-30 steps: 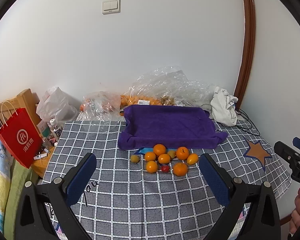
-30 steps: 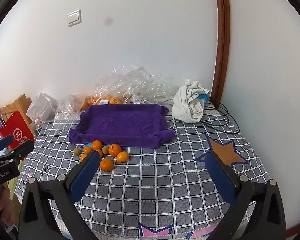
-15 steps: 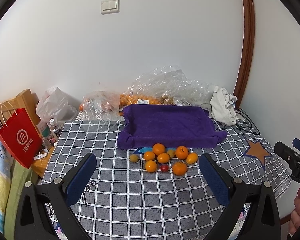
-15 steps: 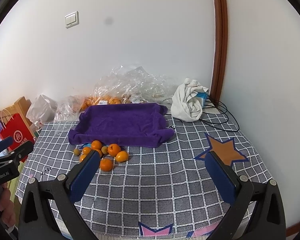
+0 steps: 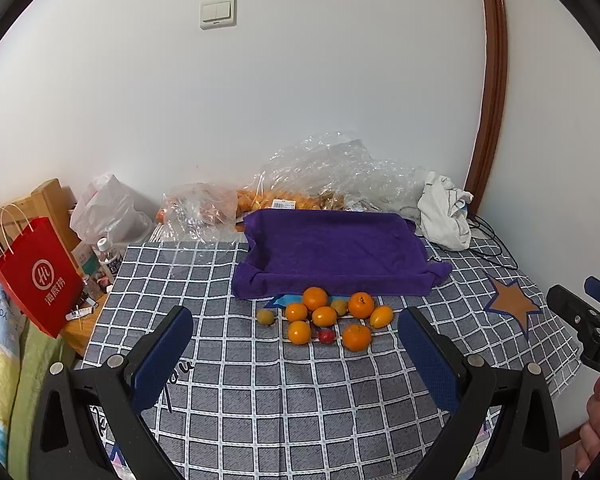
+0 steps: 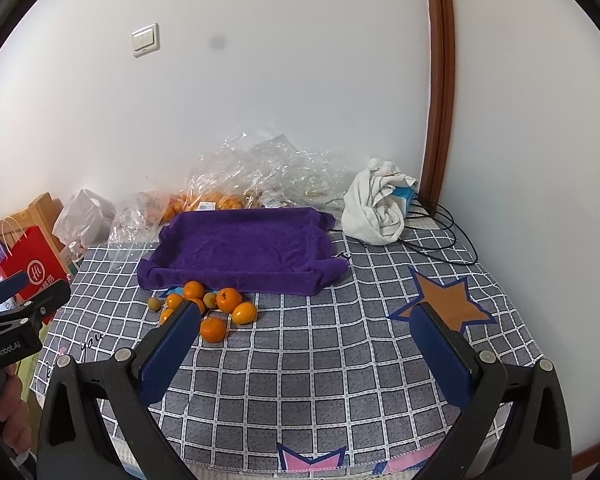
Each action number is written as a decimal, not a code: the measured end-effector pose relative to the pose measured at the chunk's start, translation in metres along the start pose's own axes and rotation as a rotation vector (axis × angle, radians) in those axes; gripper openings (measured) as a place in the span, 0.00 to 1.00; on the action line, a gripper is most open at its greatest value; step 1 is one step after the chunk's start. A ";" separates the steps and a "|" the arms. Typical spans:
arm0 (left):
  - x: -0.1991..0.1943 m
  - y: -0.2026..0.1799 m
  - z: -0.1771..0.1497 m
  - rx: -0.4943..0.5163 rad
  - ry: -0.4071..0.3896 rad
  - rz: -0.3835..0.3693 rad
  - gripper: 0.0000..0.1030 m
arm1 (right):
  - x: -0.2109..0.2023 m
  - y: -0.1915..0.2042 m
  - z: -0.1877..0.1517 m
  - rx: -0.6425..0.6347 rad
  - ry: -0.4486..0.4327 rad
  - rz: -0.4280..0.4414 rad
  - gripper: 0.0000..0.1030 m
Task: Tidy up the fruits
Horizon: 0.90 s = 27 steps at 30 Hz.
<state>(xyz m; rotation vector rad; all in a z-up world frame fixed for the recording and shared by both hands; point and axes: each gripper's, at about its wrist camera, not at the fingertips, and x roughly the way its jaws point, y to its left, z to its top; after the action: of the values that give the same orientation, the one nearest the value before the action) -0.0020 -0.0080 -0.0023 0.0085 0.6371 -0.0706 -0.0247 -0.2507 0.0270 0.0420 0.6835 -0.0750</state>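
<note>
In the left wrist view, the left gripper (image 5: 294, 354) is wide open and holds nothing; its 2 blue pads stand far apart above the checked tablecloth (image 5: 260, 400). The fruits (image 5: 326, 318) lie in a small group ahead of it, between the lines of the 2 fingers and not touching them. I count about 6 orange fruits, 2 small yellow-green ones and 1 small red one (image 5: 326, 335). Just behind the group lies the purple towel (image 5: 336, 250), folded up at its edges like a tray, with no fruit on it. Behind the towel are clear plastic bags (image 5: 332, 176) with more orange fruit inside. A white cloth (image 5: 444, 212) lies at the right of the towel, and a red paper bag (image 5: 38, 276) stands at the left beside the table. The right gripper (image 5: 584, 320) shows at the right edge.

In the right wrist view, the right gripper (image 6: 304, 354) is also wide open and empty. The fruits lie ahead and to the left; the left finger (image 6: 172, 348) hides part of the group. An orange star (image 6: 444, 300) on the cloth is near the right finger. Nothing stands between the fruits and the towel.
</note>
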 end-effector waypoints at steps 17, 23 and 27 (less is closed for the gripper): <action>0.034 0.012 -0.002 -0.011 0.042 -0.019 1.00 | 0.023 0.007 -0.007 0.013 -0.025 0.032 0.99; 0.063 0.017 0.002 0.003 0.066 0.000 1.00 | 0.060 0.004 -0.006 0.025 0.003 0.029 0.99; 0.089 0.027 -0.001 -0.009 0.100 -0.003 1.00 | 0.091 0.009 -0.008 -0.009 0.018 -0.001 0.99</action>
<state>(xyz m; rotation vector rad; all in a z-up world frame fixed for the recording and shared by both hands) 0.0709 0.0132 -0.0565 0.0019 0.7370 -0.0707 0.0411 -0.2465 -0.0364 0.0333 0.7022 -0.0724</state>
